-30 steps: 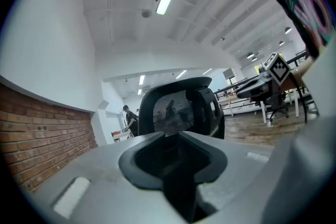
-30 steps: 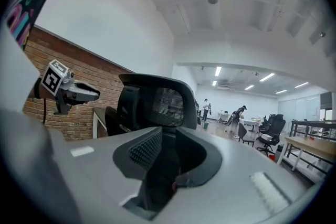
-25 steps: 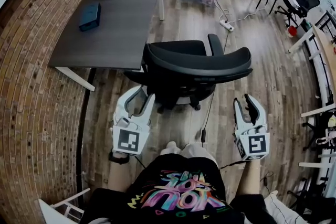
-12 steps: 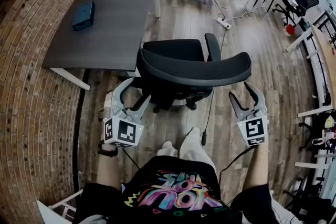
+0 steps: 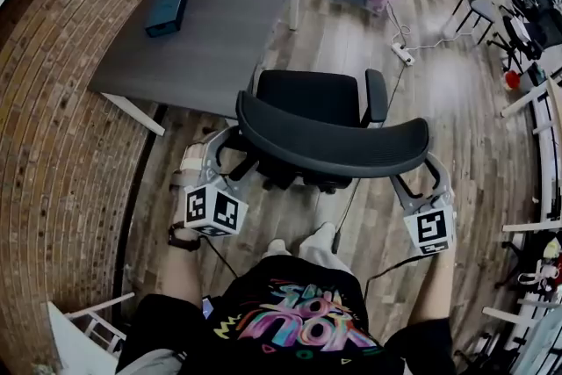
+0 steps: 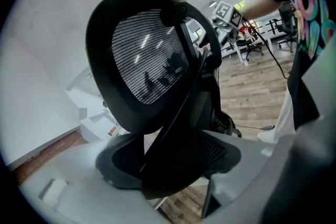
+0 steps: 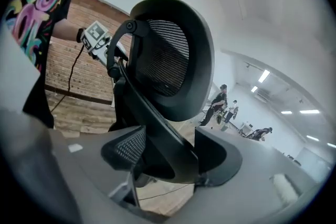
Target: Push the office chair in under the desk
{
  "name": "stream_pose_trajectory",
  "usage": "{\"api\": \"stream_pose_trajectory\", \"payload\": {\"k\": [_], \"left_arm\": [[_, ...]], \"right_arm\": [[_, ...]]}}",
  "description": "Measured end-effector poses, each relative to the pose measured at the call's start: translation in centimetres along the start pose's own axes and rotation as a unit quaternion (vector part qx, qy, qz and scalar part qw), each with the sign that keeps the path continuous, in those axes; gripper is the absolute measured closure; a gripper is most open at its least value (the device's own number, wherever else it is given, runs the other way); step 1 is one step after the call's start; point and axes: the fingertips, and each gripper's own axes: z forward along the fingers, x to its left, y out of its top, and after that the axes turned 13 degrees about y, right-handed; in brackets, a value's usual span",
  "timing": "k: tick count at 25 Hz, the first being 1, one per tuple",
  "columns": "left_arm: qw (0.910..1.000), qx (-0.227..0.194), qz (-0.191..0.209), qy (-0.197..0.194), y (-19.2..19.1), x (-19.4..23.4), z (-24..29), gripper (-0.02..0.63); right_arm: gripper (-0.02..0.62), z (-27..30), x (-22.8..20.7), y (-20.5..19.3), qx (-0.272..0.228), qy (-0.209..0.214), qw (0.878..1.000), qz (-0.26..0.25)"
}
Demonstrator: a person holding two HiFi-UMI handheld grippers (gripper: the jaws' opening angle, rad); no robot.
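Head view: left tongs (image 5: 230, 155) and right tongs (image 5: 420, 174) are up at the chair (image 5: 329, 145), one at each end of its backrest, jaws wide.
A second ago both hung back behind the chair, nearly closed and clear of it. Now they've come forward and their jaws have just been opening, so the backrest's rim sits between each pair, with neither clamped on it. The chair stands on the wooden floor just off the table's (image 5: 219, 4) near corner, seat not under it.
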Motion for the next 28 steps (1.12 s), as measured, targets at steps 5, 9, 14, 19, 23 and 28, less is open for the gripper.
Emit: {"api": "stream_pose_trajectory", "payload": {"k": [5,9,14,19,23,28], "left_arm": [[0.9999,0.005,0.001,0.015,-0.2,0.3,0.9,0.295],[0.9998,0.0,0.003,0.018,-0.4,0.6,1.0,0.295],[0.9999,0.0,0.009,0.01,0.1,0.7,1.4,0.295],[0.9999,-0.002,-0.001,0.013,1.3,0.5,2.3,0.296],[0.9999,-0.002,0.005,0.013,1.7,0.4,3.9,0.298],[0.9999,0.005,0.003,0.014,1.9,1.0,5.9,0.301]], "right_arm": [[0.313,0.5,0.2,-0.2,0.007,0.026,1.0,-0.003],[0.307,0.8,0.1,-0.1,0.006,0.032,0.999,-0.011],[0.31,0.8,-0.8,-0.5,-0.005,0.031,0.999,-0.007],[0.31,1.0,-2.6,-0.8,-0.028,0.032,0.999,-0.024],[0.311,1.5,-4.1,-1.5,-0.026,0.036,0.999,-0.021],[0.311,3.0,-6.3,-1.8,-0.025,0.042,0.999,-0.021]]}}
